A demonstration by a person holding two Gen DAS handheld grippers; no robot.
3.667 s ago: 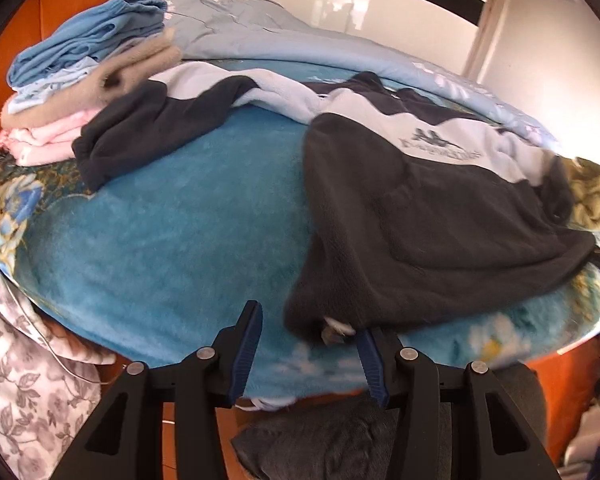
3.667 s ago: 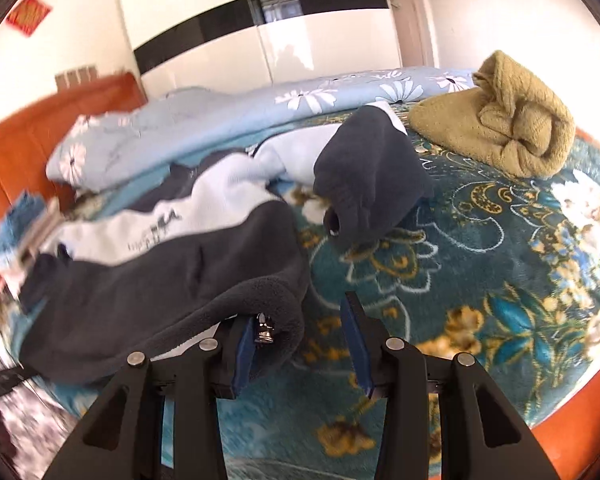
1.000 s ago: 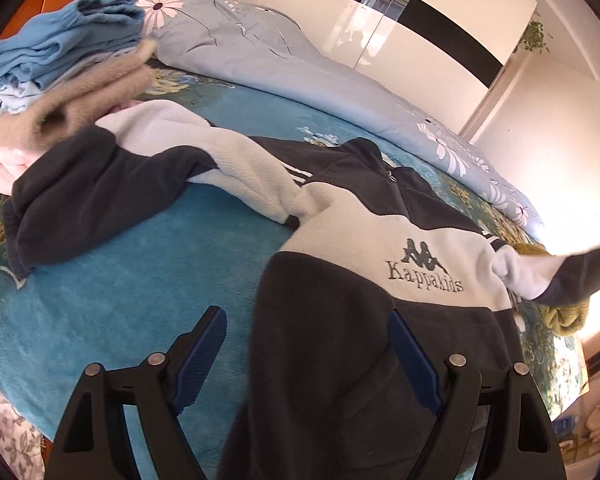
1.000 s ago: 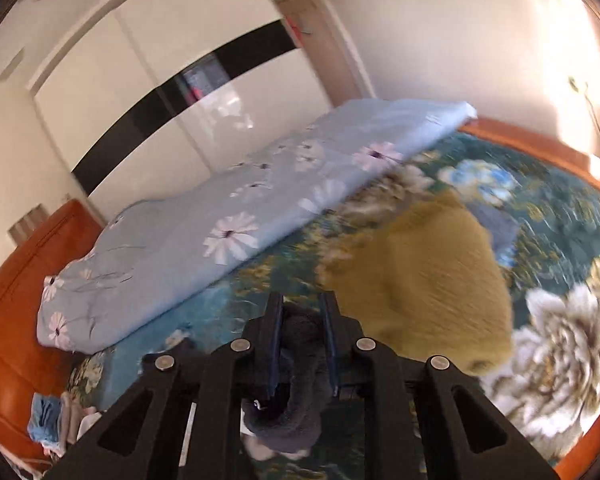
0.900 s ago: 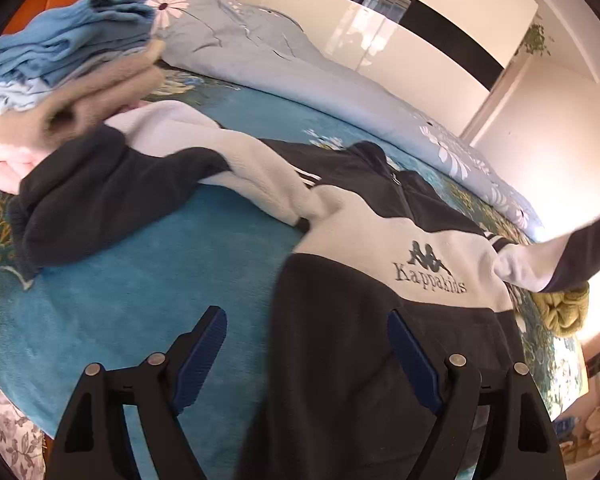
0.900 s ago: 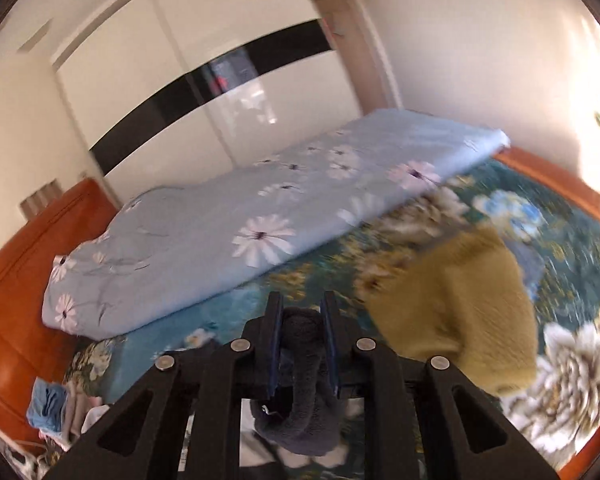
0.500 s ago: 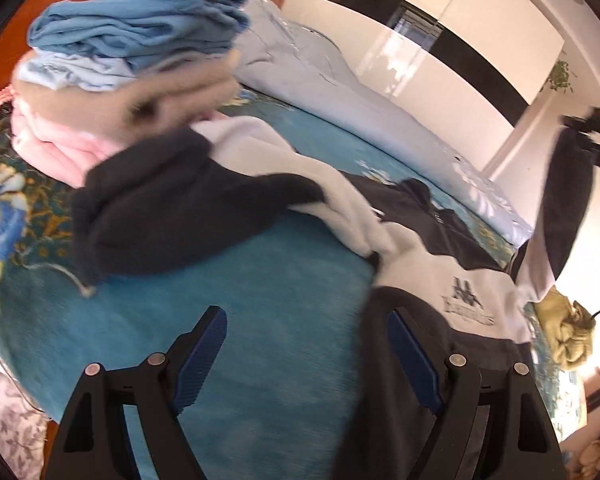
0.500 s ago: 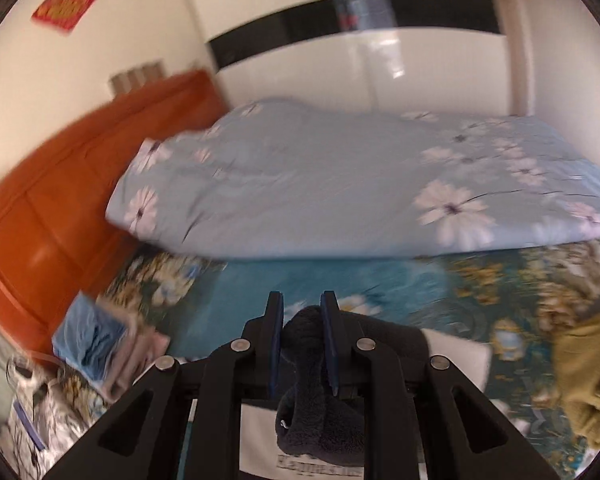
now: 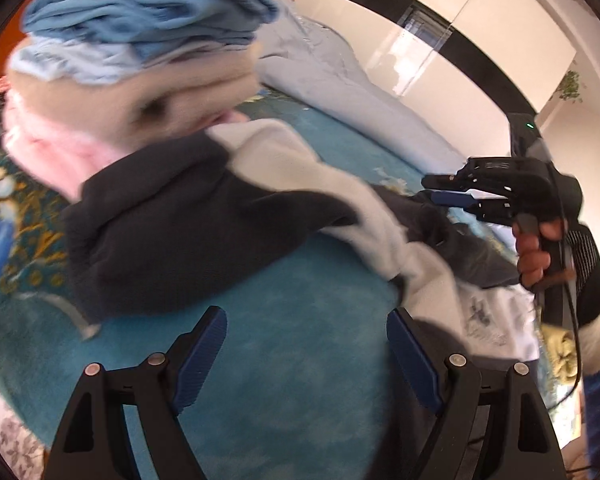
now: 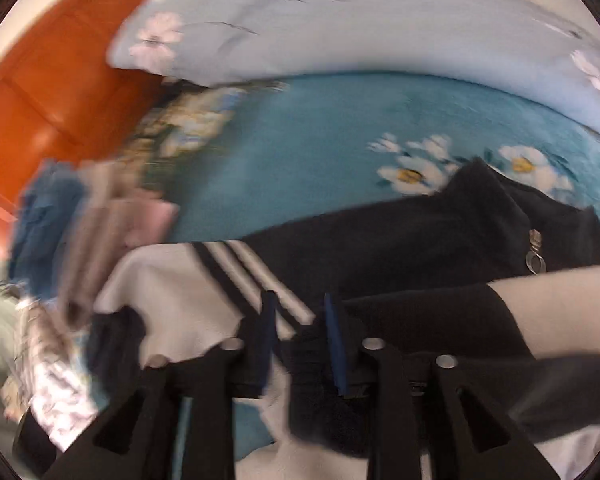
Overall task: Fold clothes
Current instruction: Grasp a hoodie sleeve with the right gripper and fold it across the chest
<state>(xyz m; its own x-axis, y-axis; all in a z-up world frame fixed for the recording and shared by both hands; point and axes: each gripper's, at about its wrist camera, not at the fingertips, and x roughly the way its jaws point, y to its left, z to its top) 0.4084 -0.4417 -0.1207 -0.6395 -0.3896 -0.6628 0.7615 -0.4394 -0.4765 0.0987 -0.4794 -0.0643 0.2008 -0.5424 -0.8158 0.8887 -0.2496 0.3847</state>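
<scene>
At the left, a stack of folded clothes point(image 9: 132, 52) sits on the bed point(image 9: 308, 344), with the navy-and-white fleece jacket point(image 9: 228, 216) spread beside it, one sleeve reaching against the stack. The left gripper point(image 9: 306, 344) hovers low over the teal blanket, jaws spread wide and empty. Farther right, a hand point(image 9: 536, 248) holds the right gripper point(image 10: 300, 336) level above the jacket's collar; its jaws pinch dark fabric, probably the sleeve cuff, though blur obscures it.
</scene>
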